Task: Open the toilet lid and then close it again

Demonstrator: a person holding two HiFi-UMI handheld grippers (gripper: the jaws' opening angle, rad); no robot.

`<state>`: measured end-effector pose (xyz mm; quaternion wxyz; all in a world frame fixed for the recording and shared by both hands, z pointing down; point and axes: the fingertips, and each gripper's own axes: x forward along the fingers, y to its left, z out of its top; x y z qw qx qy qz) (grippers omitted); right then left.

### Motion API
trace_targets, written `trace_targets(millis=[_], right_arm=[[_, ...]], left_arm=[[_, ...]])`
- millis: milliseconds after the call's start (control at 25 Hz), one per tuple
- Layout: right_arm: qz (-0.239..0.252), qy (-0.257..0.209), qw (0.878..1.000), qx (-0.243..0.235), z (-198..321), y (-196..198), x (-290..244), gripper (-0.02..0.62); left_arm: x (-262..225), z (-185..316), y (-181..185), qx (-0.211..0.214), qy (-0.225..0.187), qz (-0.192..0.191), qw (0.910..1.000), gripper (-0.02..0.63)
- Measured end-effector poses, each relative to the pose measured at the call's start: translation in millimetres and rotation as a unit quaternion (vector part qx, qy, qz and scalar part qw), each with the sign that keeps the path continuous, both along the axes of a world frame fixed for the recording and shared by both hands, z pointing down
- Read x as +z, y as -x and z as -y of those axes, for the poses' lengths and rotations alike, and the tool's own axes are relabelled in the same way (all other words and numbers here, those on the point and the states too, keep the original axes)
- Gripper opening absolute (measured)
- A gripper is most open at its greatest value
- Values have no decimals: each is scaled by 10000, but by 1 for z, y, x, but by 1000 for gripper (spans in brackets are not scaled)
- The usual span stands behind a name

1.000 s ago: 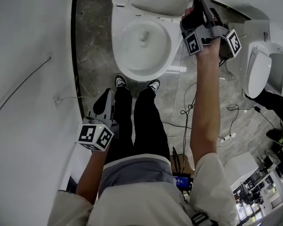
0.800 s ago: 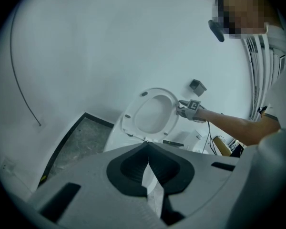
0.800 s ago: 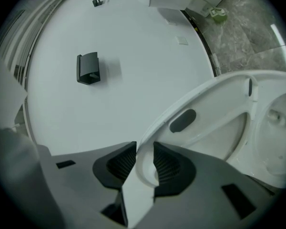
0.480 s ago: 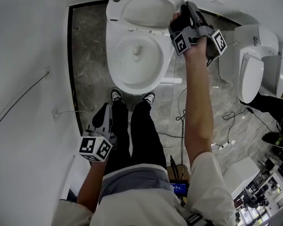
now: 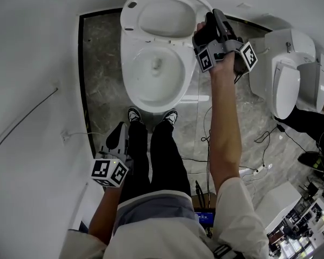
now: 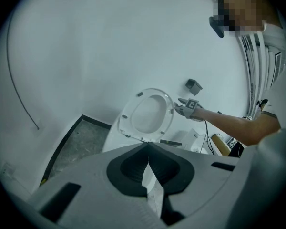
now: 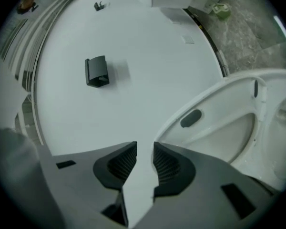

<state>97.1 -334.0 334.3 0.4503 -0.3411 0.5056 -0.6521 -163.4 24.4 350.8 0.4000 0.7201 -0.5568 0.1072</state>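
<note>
The white toilet lid (image 5: 170, 15) stands raised above the open bowl (image 5: 154, 72). In the left gripper view the lid (image 6: 148, 112) shows as an upright oval. My right gripper (image 5: 210, 18) sits at the lid's right edge, on an outstretched arm. In the right gripper view its jaws (image 7: 144, 151) stand a little apart, with only the white wall showing in the gap. The lid's rim (image 7: 214, 104) runs just beside the right jaw. My left gripper (image 5: 121, 128) hangs low by the person's left leg, away from the toilet. Its jaws (image 6: 148, 157) meet at the tips.
A second white toilet (image 5: 289, 74) stands to the right. Cables (image 5: 227, 139) trail over the grey stone floor beside it. The person's legs and shoes (image 5: 151, 139) are right in front of the bowl. A small black box (image 7: 96, 71) is fixed on the wall behind.
The head view has drifted, so the toilet sits lower and more of the lid shows. The right gripper stays at the lid's right edge. The left gripper hangs where it was.
</note>
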Motion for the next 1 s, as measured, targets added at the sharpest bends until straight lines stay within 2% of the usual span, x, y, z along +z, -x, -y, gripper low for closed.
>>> trace_targets(millis=[120, 240, 360, 480, 560, 680, 840, 1000], right_arm=[[-659, -287, 9969, -324, -18, -1, -23, 80], [-1513, -632, 9844, -635, -36, 1, -49, 42], [-2563, -827, 9585, -940, -40, 2, -60, 23], [-3513, -1098, 9191, -1407, -42, 9, -65, 12], [-4237, -1353, 8782, -1759, -42, 16, -68, 11], [-5260, -1695, 8021, -2263, -39, 24, -67, 11], [-6106, -1964, 7128, -2837, -32, 26, -55, 12], [-6966, -2084, 6058, -3230, -27, 21, -38, 14]], left_arm=[[-10, -11, -8, 56, -77, 17, 10000, 6], [-22, -22, -14, 98, -169, 17, 9998, 6], [-25, -22, -18, 109, -206, 20, 9997, 6], [-23, -23, -22, 122, -194, -17, 9997, 6], [-22, -23, -23, 92, -200, -24, 9998, 6], [-24, -25, -25, 42, -197, 7, 9998, 6], [-21, -27, -31, -32, -151, 60, 9999, 6], [-23, -26, -29, -156, -160, 118, 9997, 6]])
